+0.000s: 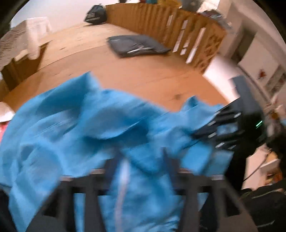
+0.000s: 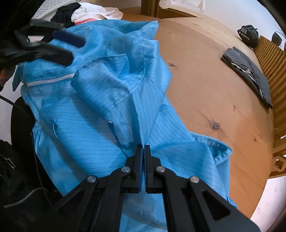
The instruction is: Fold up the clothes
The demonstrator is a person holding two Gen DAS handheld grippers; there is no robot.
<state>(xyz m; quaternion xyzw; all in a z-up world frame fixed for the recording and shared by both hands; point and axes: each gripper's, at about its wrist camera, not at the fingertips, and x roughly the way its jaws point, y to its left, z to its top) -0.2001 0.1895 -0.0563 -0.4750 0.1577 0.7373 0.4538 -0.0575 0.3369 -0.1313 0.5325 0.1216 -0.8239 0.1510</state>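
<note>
Wooden tabletop fills both views, slatted wood panel along its far edge, white wall behind. My blue striped garment sprawls rumpled over the near side of the table, collar and a white zipper strip toward the left in the right wrist view, part of it hanging off the near edge. A folded grey garment already sits well apart by the panel, so I judge one item done and this one barely started. Black bag at the far corner, a heap of unfolded clothes past the blue piece.

My right gripper is clenched tight on a ridge of the blue cloth; fabric pinches up straight into the closed pads. My left gripper stands released, jaws apart over the zipper area, cloth below and between them but no press that I can see. The left view is badly blurred, so contact there is unclear.

Step in hand, as I read it: spread the garment flat before folding. To do it well I'd keep the right pinch firm as the anchor, take a fresh left grip on a single layer near the collar or shoulder seam, not a bunched wad, then draw the two apart along the table so the sleeve and front panel untwist. Pull low, keep the hem from sliding off the near edge.
</note>
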